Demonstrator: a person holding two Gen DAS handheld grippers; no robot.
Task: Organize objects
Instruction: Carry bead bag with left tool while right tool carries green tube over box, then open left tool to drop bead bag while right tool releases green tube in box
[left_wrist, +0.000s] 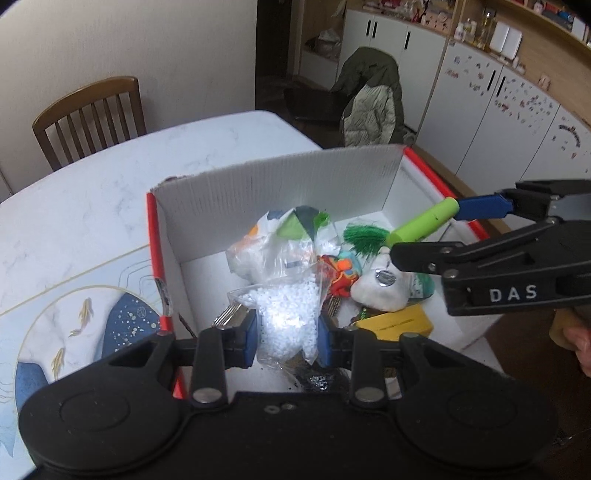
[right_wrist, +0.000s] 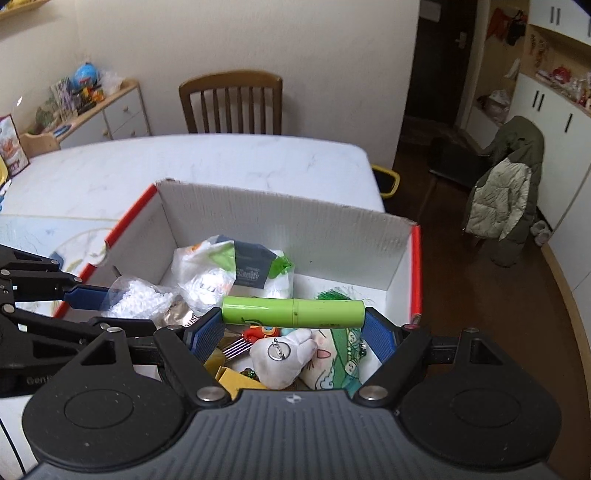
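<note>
A white cardboard box (left_wrist: 280, 177) with red edges stands on the marble table. My left gripper (left_wrist: 287, 334) is shut on a clear bag of white beads (left_wrist: 288, 306), held over the box's near end. My right gripper (right_wrist: 293, 326) is shut on a lime green tube (right_wrist: 291, 312), gripped end to end and held crosswise above the box (right_wrist: 280, 218). In the left wrist view the green tube (left_wrist: 424, 221) and the right gripper (left_wrist: 443, 230) hang over the box's right side. Inside lie a white plastic packet (right_wrist: 225, 266), a white plush toy (right_wrist: 280, 356), a green tassel (left_wrist: 360, 236) and a yellow block (left_wrist: 399, 325).
A wooden chair (right_wrist: 232, 99) stands behind the table (right_wrist: 221, 162). A printed placemat (left_wrist: 74, 295) lies left of the box. A jacket hangs over another chair (right_wrist: 506, 184) on the right, by white cabinets (left_wrist: 498, 99). A hand (left_wrist: 580, 343) shows at the right edge.
</note>
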